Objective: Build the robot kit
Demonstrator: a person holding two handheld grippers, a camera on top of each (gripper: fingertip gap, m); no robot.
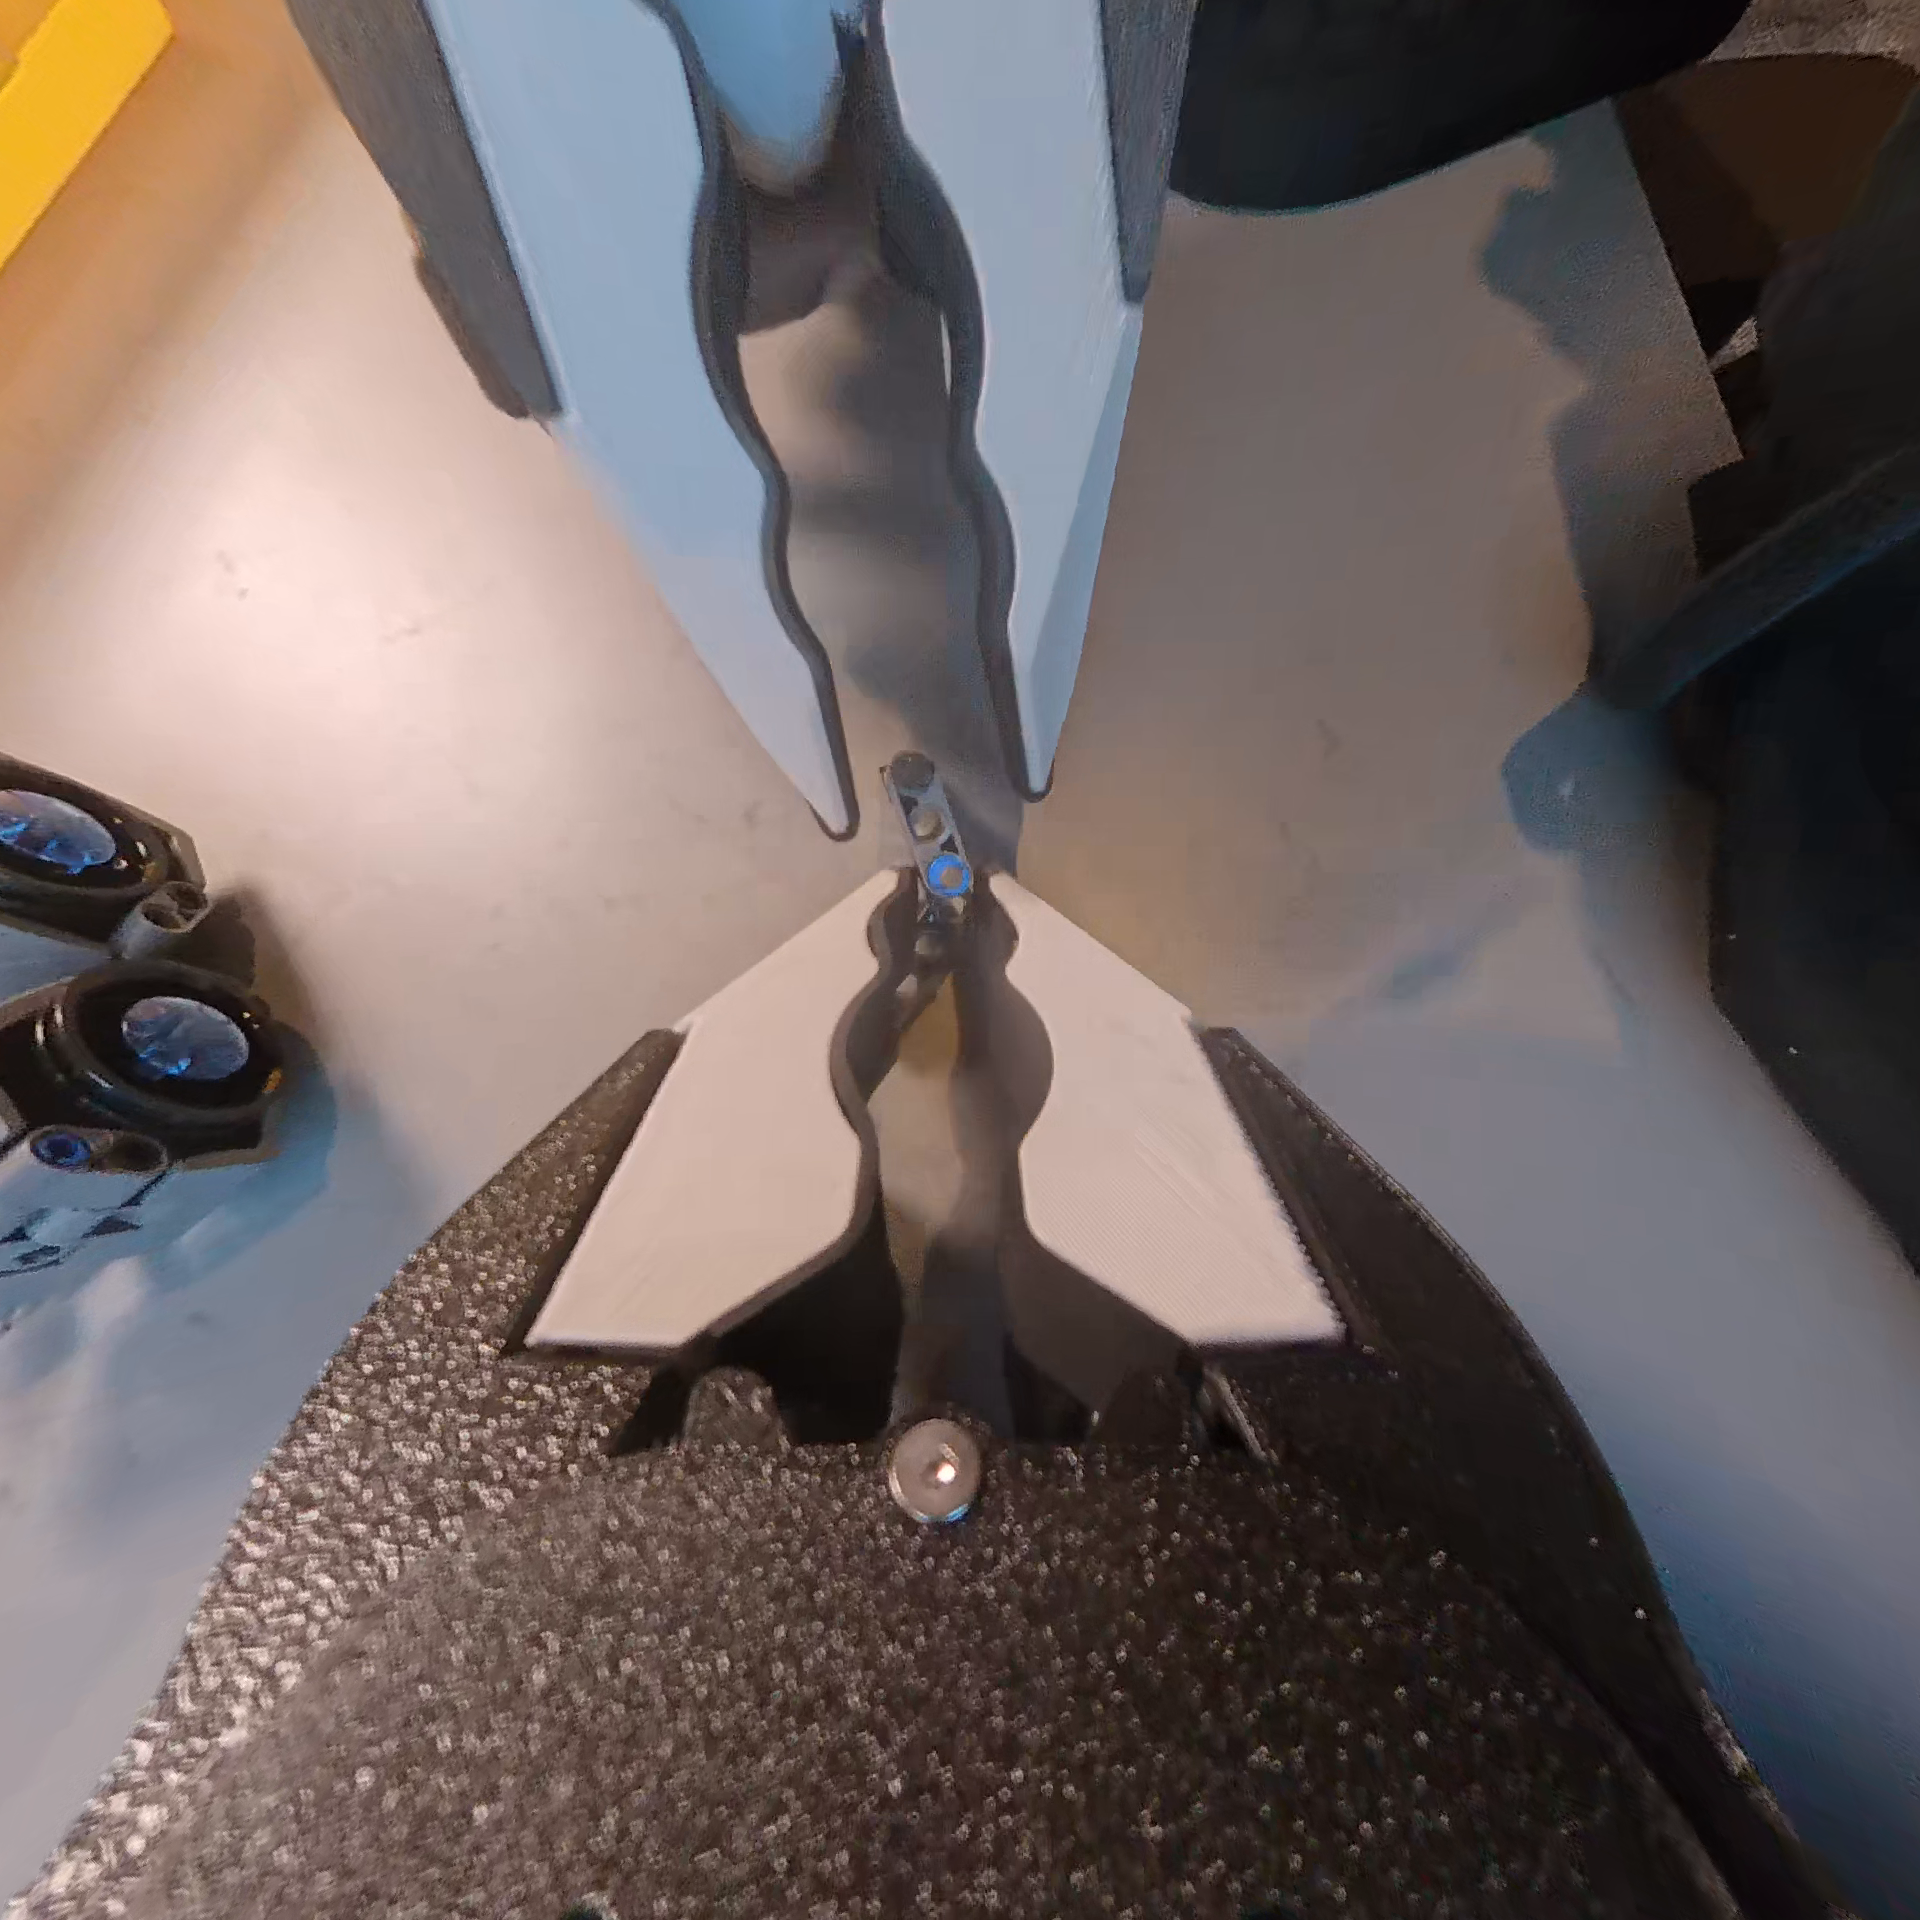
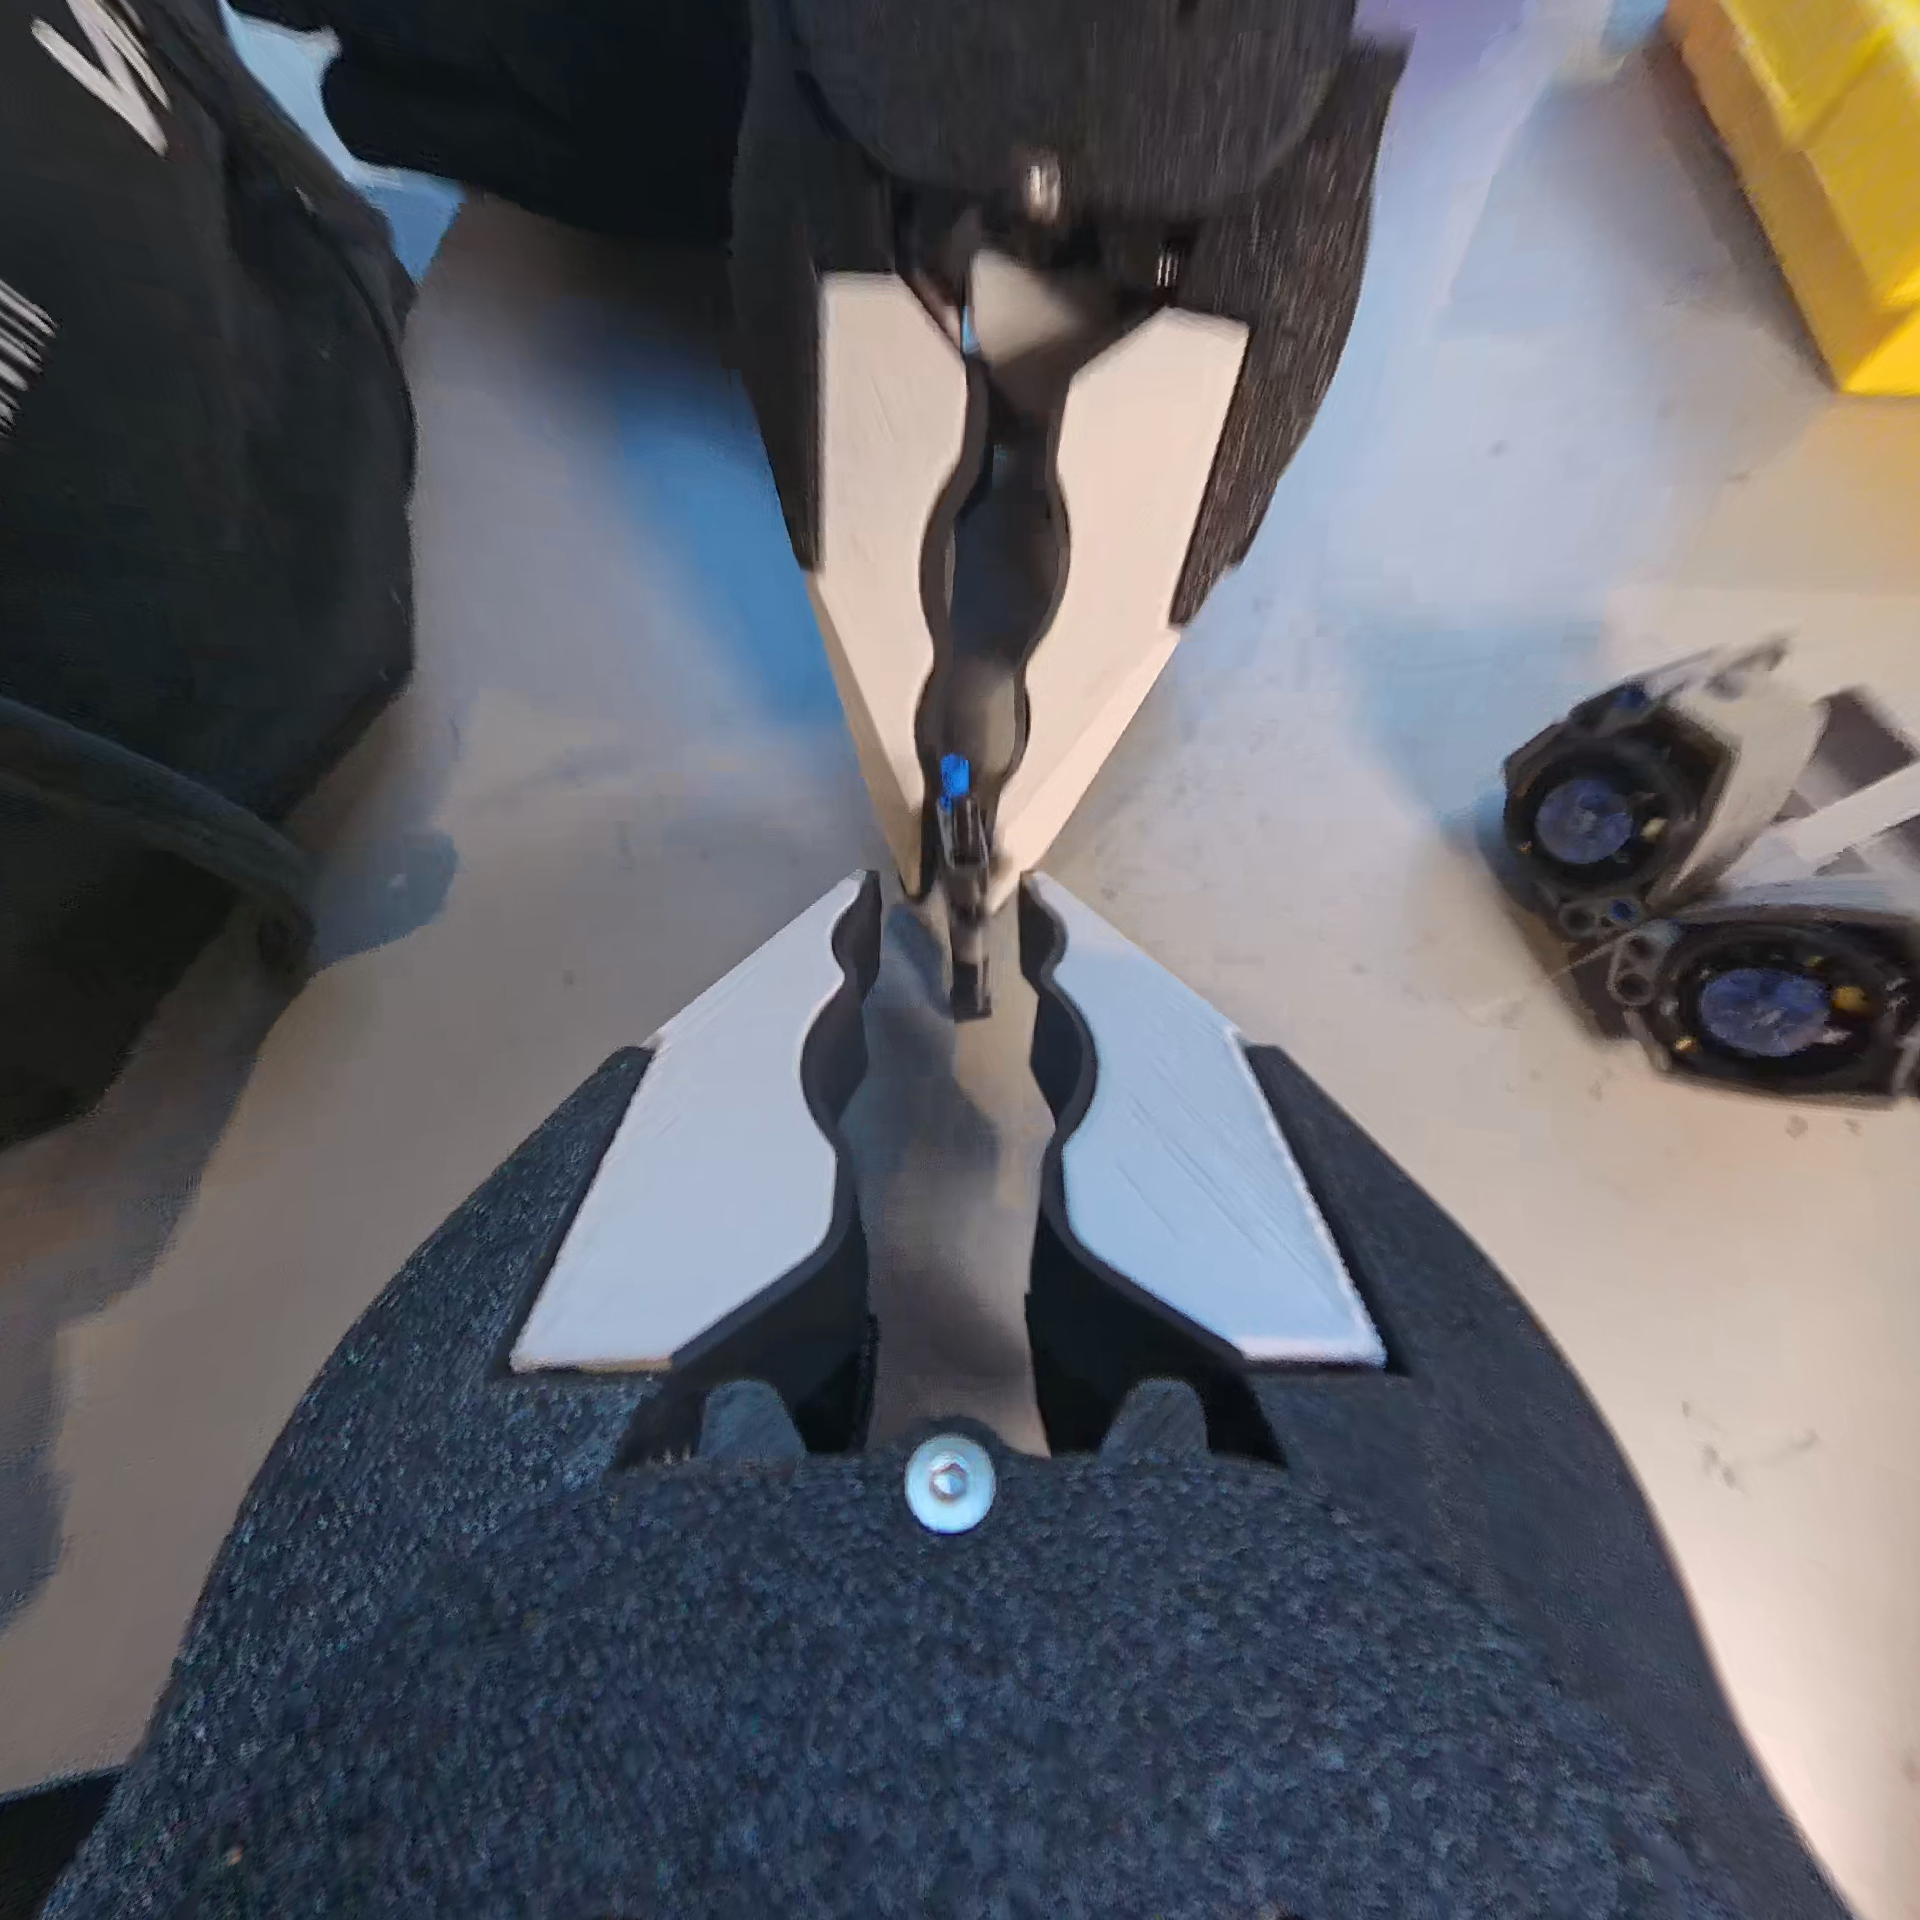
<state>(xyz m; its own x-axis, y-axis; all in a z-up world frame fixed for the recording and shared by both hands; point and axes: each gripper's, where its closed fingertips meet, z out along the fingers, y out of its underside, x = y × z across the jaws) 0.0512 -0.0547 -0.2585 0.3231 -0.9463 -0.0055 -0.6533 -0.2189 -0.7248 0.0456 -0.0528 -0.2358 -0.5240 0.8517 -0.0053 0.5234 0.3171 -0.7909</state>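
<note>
Right, left wrist view first: the left gripper has its white fingers w/ black pads pinched on a small dark metal strip (blue ring at one hole), held above the pale tabletop. Opposite, the right gripper has its fingers parted, either side of the strip's far end. Two black lens modules lie at left; a yellow box sits in the top corner.

Right wrist view: right gripper fingers apart, strip between them, not clearly touching. Black fabric bag at left.
</note>
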